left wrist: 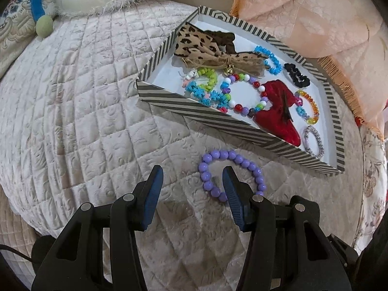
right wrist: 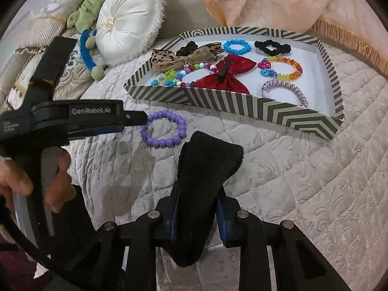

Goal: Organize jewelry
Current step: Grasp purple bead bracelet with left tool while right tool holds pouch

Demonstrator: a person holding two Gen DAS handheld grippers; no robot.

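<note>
We hold our left gripper (left wrist: pixel 192 177) with its blue-padded jaws spread wide, low over the quilted bedspread (left wrist: pixel 72 121). The purple bead bracelet (left wrist: pixel 230 173) lies flat on the quilt right at our fingertips: the right finger's tip sits inside its ring, while the left finger stands clear off to the bracelet's left. Nothing is pinched between the pads.

Just beyond the bracelet, ahead and to the right of the left gripper, sits the striped tray (left wrist: pixel 206 117), its near wall close to the beads. Inside it we see a leopard-print bow (left wrist: pixel 206 46), a red bow (left wrist: pixel 276 111), a multicolour bead necklace (left wrist: pixel 242 92), a blue bead bracelet (left wrist: pixel 269 58), a black scrunchie (left wrist: pixel 295 75), a rainbow bracelet (left wrist: pixel 308 106) and a pale woven hair tie (left wrist: pixel 314 140).

Our right gripper (right wrist: pixel 206 155) is clamped shut on a black velvet piece (right wrist: pixel 206 169), which stands up between the fingers and reaches past their tips. From this side, the purple bracelet lies ahead and slightly left, with the left tool's tip touching its edge.
</note>
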